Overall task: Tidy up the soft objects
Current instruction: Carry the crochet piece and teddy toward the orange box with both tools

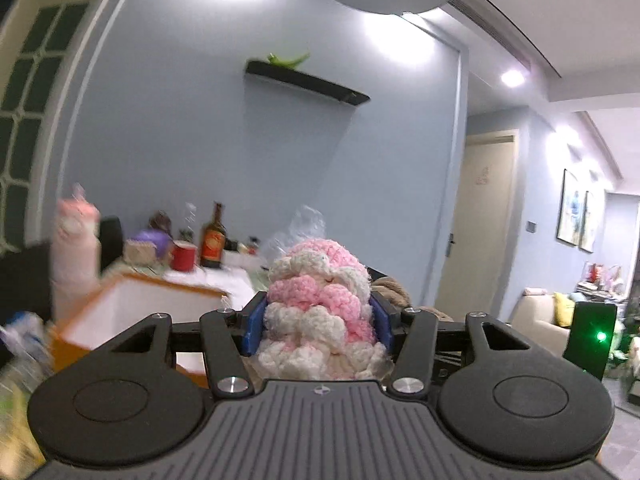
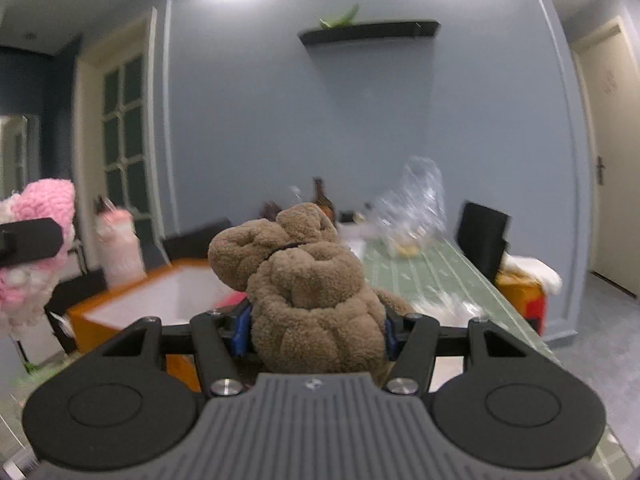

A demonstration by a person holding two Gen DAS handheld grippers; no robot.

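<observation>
Bin position: orange bin is seen ahead and left of both grippers, below them.
Left gripper: clamped on pink-and-white plush, held upright.
Right gripper: clamped on brown plush.
Nearer hand: left is judged closer.

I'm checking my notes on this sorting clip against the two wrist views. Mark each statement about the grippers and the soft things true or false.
1. The left gripper grips a pink and white knitted bundle. True.
2. The right gripper is empty. False: it grips a brown plush bundle.
3. An orange box with a white inside stands behind the grippers. True.
4. The wall shelf is bare. False: something green lies on it.
5. A brown bottle stands on the table. True.
</observation>
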